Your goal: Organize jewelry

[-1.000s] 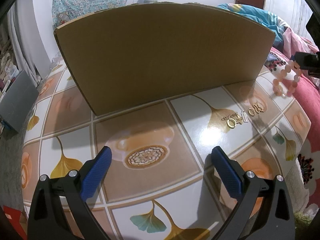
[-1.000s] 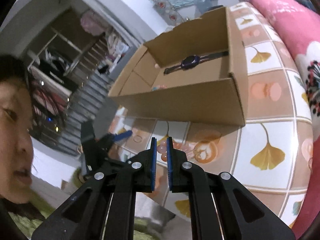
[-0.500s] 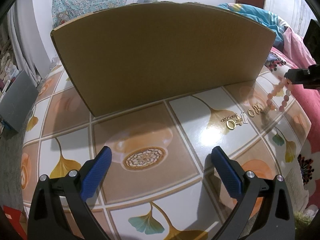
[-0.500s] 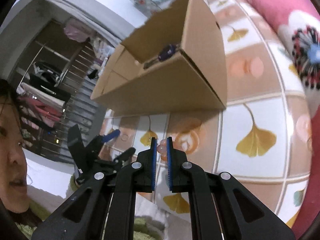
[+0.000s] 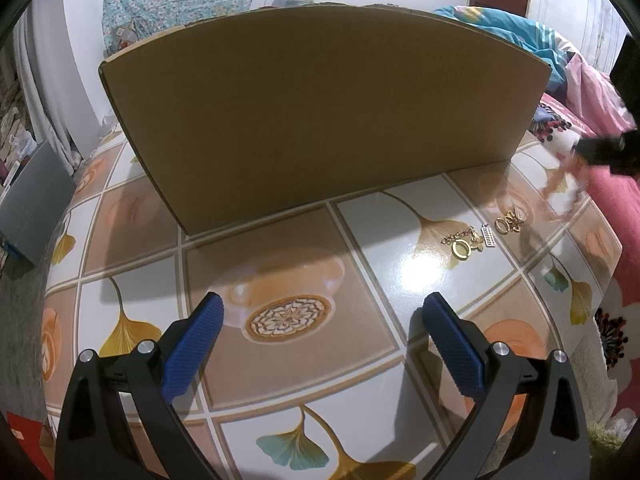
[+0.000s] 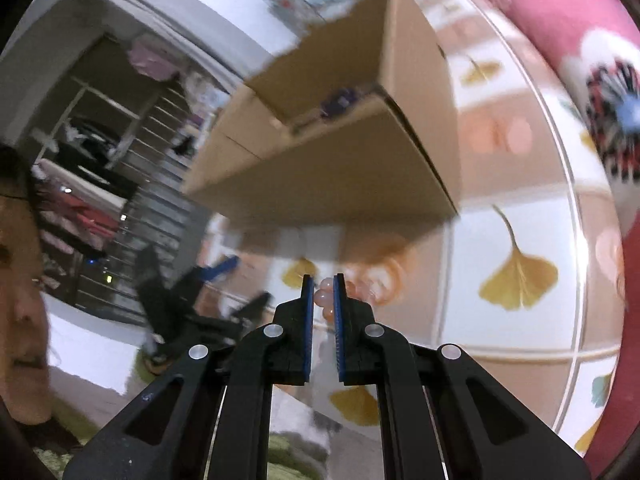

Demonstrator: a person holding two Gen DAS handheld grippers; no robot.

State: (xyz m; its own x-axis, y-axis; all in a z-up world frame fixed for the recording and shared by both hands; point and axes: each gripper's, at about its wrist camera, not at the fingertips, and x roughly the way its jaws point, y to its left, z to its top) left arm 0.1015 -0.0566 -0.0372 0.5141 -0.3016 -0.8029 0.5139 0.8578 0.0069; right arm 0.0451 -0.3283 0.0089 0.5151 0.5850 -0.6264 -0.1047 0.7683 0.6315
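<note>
Here the right claw (image 6: 321, 286) is clenched on a bracelet (image 6: 326, 300) of round, glossy pink beads, held above the worktop (image 5: 432, 276) near its right edge, beside the box (image 5: 320, 112). Gold pieces (image 5: 464, 245) lie just beside that spot. Left claw (image 5: 324, 320) released, over open tile before the box wall.

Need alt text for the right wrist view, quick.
The right gripper, shut on a pink bead bracelet, hangs above the ginkgo-patterned table. Ahead stands an open cardboard box with a dark item inside; the picture is motion-blurred.
</note>
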